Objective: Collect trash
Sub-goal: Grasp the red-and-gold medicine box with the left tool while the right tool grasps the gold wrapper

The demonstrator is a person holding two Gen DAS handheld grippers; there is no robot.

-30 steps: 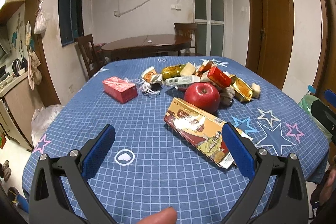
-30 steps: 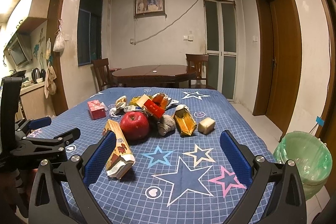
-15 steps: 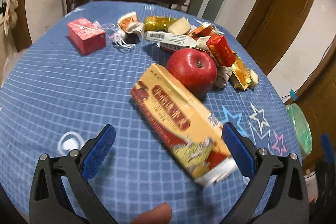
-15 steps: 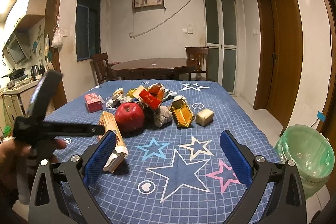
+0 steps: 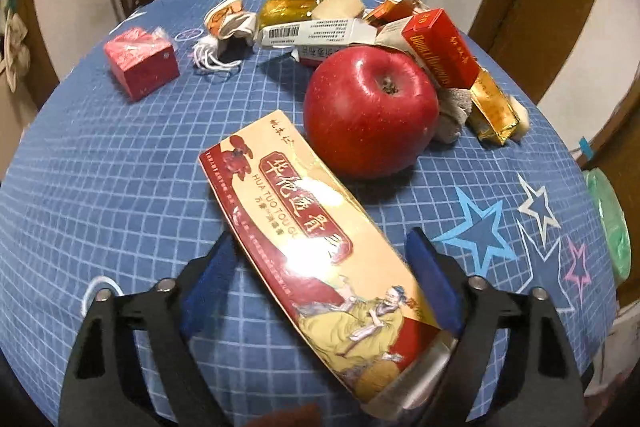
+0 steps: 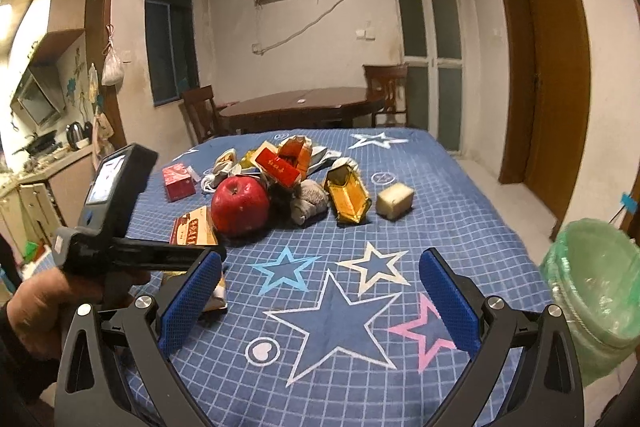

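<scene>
One second ago the left tool (image 5: 320,267) hung wide open above the blue cloth, short of the long yellow-and-red carton (image 5: 320,251); now it has come down and forward so that the carton lies between its blue pads, the jaws drawn in around it. The right pad looks pressed to the carton's edge, the left one close against the other side, though I cannot tell whether the squeeze is complete. My reading: the first piece of trash is at the point of being taken, not yet lifted off the tabletop (image 5: 100,163).

The right tool (image 6: 320,303) hovers open and empty over the starred near part of the cloth, much where it was.

The carton's far end stops just short of the red apple (image 5: 370,113) (food, surely not rubbish), so a lift straight up looks safer than a drag, which could roll the fruit into the pile of small boxes and wrappers (image 5: 432,39) behind it. The red box (image 5: 140,63) sits well apart to the left.

The green-lined bin (image 6: 592,291) stands off the tabletop's right edge, low beside the right tool. Between carton and bin the cloth is bare, giving an open path, but the left tool would have to cross in front of the right one.
</scene>
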